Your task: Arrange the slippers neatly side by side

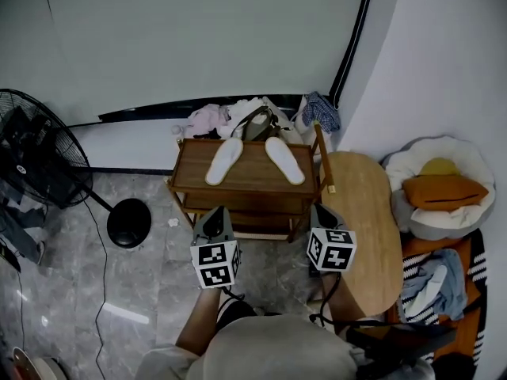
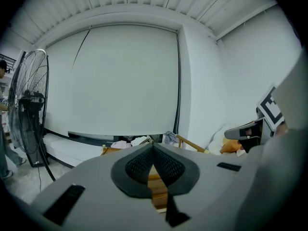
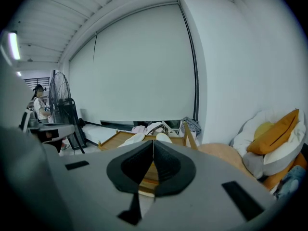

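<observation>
The left tongs (image 1: 216, 212) are shut tight, with nothing in them. The right tongs (image 1: 322, 210) are shut tight too, and they also hold nothing. Both sit low and near the person, just short of the front edge of the wooden rack (image 1: 190, 182).

The two white slippers are on top of the rack, at 12 o'clock from the tongs. The left slipper (image 1: 224, 161) leans one way and the right slipper (image 1: 284, 160) leans the other. Their far ends are near each other and their near ends are well apart, like an upside-down V.

I think the job now is to reach in. To do it well, each set of tongs should open first, then take the near end of its own slipper. Swing those ends in until the slippers lie straight and close, with their ends level.

Past the rack, at 12 o'clock, there is a pile of clothes (image 1: 214, 117) and a bag (image 1: 257, 123). A big fan (image 1: 32, 157) stands at 10 o'clock. A round table (image 1: 364, 228) sits at 3 o'clock, just beside the right tongs, and could bump that arm. The rack's tall post (image 1: 323, 161) stands close to the right slipper, so go gently there.
</observation>
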Demonstrator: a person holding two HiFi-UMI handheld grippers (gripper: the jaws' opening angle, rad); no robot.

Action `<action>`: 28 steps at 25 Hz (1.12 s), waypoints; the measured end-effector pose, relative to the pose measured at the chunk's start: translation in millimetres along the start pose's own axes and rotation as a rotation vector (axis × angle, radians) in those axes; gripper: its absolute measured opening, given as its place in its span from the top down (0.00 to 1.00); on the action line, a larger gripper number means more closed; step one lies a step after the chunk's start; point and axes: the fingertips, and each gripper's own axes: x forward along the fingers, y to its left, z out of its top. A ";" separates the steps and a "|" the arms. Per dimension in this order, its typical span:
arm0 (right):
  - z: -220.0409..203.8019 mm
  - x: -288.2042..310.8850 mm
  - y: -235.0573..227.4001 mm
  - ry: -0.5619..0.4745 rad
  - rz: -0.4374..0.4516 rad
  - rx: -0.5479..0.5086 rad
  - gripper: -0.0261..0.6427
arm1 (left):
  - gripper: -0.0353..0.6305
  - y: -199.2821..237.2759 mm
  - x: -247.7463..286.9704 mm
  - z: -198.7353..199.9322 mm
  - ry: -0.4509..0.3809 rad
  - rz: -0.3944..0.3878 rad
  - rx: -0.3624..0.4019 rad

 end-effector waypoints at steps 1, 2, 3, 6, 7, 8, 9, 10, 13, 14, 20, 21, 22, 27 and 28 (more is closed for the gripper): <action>0.2 3.0 -1.2 0.005 -0.003 -0.004 0.91 | 0.92 1.0 3.6 -0.7 0.003 -0.002 -0.004; 0.4 6.4 -2.1 0.010 -0.007 -0.008 0.91 | 0.92 2.2 7.5 -1.4 0.005 -0.003 -0.008; 0.4 9.9 -2.7 0.015 -0.010 -0.010 0.91 | 0.92 3.4 11.7 -2.2 0.009 -0.005 -0.011; -0.3 20.7 -4.9 0.025 -0.018 -0.012 0.91 | 0.92 6.6 26.5 -5.8 0.022 -0.013 -0.017; -0.3 24.8 -6.2 0.027 -0.021 -0.012 0.91 | 0.92 7.6 32.2 -6.7 0.025 -0.016 -0.020; 0.5 29.3 -7.6 0.028 -0.024 -0.012 0.91 | 0.92 8.8 38.1 -6.8 0.027 -0.019 -0.021; 2.1 34.4 -8.9 0.028 -0.027 -0.012 0.91 | 0.92 10.0 44.3 -6.0 0.027 -0.023 -0.022; 4.6 39.9 -10.2 0.027 -0.031 -0.012 0.91 | 0.92 11.4 51.0 -4.2 0.025 -0.026 -0.020; 14.9 58.1 -13.5 0.018 -0.042 -0.008 0.91 | 0.92 16.7 73.6 4.3 0.015 -0.037 -0.010; 18.6 64.4 -14.3 0.016 -0.046 -0.007 0.91 | 0.92 19.0 81.5 7.3 0.014 -0.039 -0.007; 45.5 106.2 -16.8 0.016 -0.068 0.003 0.91 | 0.92 33.9 130.6 26.4 0.020 -0.063 0.006; 49.5 113.1 -16.5 0.017 -0.069 0.002 0.91 | 0.92 36.8 138.5 29.0 0.022 -0.063 0.009; 53.2 120.0 -16.7 0.017 -0.071 0.003 0.91 | 0.92 39.8 146.2 31.4 0.024 -0.064 0.010; 69.5 156.7 -11.1 0.022 -0.078 0.000 0.91 | 0.92 56.3 181.3 42.7 0.027 -0.076 0.023; 72.4 164.0 -9.4 0.023 -0.078 0.000 0.91 | 0.92 60.2 188.3 43.9 0.031 -0.076 0.025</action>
